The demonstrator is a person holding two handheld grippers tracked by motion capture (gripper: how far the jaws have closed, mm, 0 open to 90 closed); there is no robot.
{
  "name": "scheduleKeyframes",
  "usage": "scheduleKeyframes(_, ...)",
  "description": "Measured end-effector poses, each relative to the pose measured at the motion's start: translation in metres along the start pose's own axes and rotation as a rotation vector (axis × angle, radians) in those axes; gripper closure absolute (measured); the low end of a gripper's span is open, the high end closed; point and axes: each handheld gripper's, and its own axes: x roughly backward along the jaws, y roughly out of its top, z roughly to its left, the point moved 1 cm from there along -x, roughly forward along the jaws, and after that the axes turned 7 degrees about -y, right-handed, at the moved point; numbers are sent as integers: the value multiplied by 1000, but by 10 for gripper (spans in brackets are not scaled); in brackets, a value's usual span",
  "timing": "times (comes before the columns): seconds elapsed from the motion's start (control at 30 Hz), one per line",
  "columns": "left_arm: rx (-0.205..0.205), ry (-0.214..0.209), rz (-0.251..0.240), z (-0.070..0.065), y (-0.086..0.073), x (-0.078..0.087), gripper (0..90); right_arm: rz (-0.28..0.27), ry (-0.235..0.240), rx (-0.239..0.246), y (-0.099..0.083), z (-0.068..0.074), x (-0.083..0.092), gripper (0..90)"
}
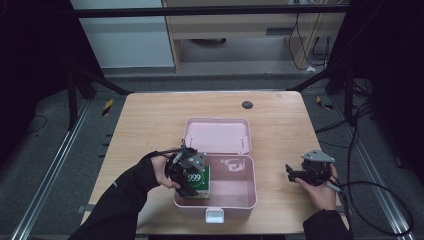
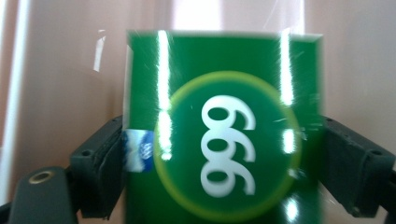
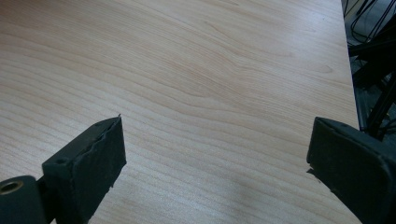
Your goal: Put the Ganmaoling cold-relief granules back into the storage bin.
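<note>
- Where my left gripper [image 1: 189, 176] reaches into the near-left corner of the open pink plastic box [image 1: 239, 199], I see the green rectangular carton printed with a white "999" [image 2: 224, 135] between its jaws, both pads against the carton's sides; whether they press I cannot tell.
- Behind, the box's pink lid [image 1: 218, 135] lies flat on the pale wooden table [image 1: 150, 125].
- Well right of the box, my right gripper [image 1: 295, 174] hovers over bare wood, jaws spread wide with nothing between them.

Lab: black frame [image 1: 210, 10], floor cables [image 1: 370, 190], lone table [image 1: 150, 115].
</note>
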Motion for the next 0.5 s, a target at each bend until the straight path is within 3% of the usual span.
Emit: scheduleKeyframes(0.5, -11, 68, -160, -13, -1, 48, 188, 2, -6, -4, 0, -1, 1, 48)
